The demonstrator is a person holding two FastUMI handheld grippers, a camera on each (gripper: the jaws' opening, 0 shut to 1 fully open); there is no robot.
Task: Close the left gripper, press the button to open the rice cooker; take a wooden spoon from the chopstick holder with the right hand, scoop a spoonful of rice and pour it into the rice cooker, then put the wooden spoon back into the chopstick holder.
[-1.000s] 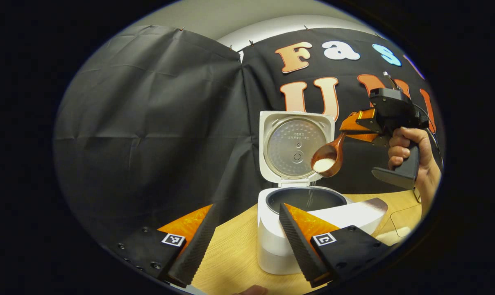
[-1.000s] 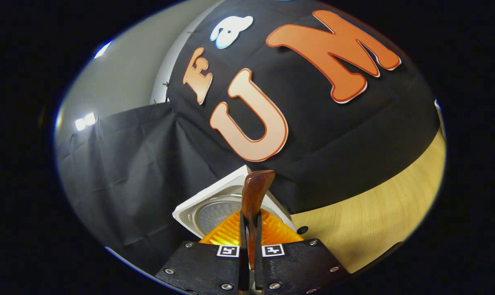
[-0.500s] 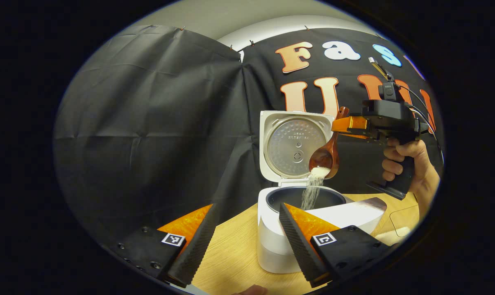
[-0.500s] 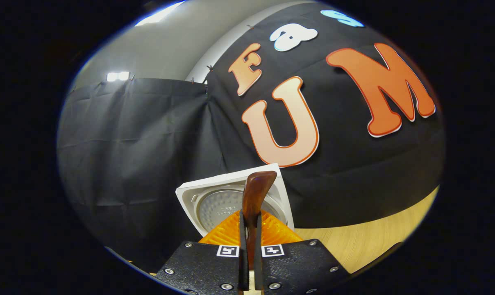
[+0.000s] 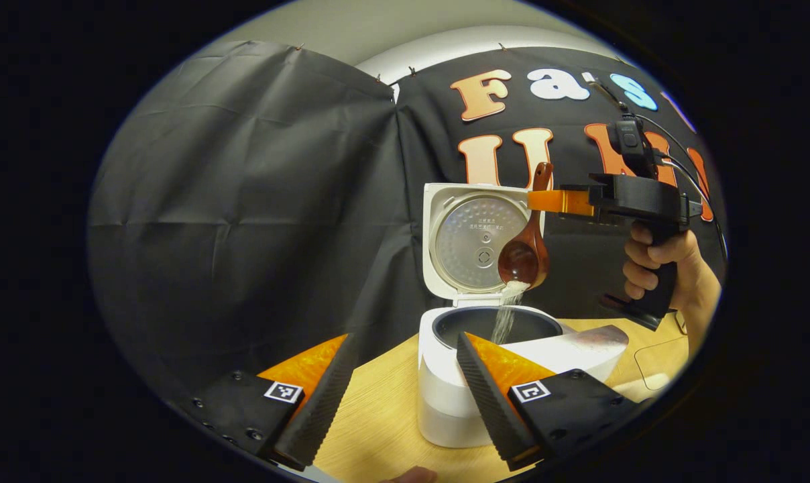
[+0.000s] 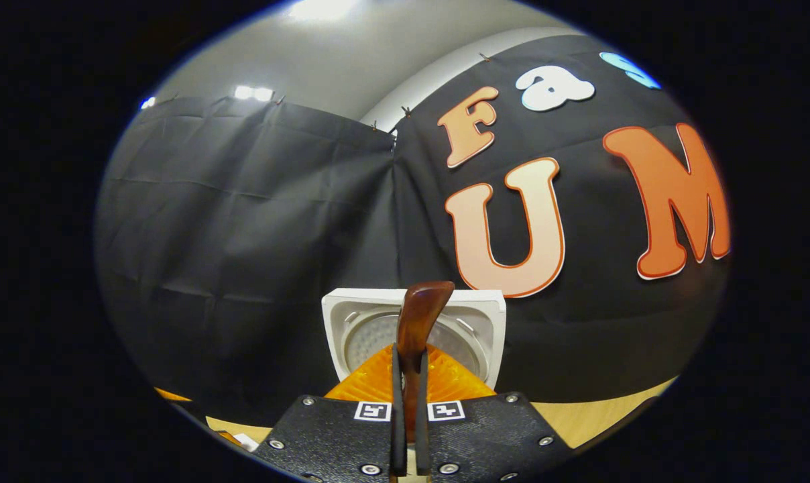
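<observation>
Black cloth walls back a wooden table [image 5: 378,416]. Nearest, the left gripper [image 5: 395,396] hangs spread wide, holding nothing. Just beyond it stands the rice cooker [image 5: 472,376], lid up. Above its pot the right gripper [image 5: 546,200], nearer the cooker's right side, pinches the wooden spoon [image 5: 526,255] by its handle, long axis nearly upright, bowl down. Rice [image 5: 502,322] streams straight down into the pot, so the spoon seems almost emptied.

Light wooden tabletop [image 5: 378,416] across the lower middle of the left gripper view, again at lower right [image 6: 579,416] in the right gripper view. Pale ceiling [image 6: 351,60] with bright lights [image 6: 247,92] upper left.
</observation>
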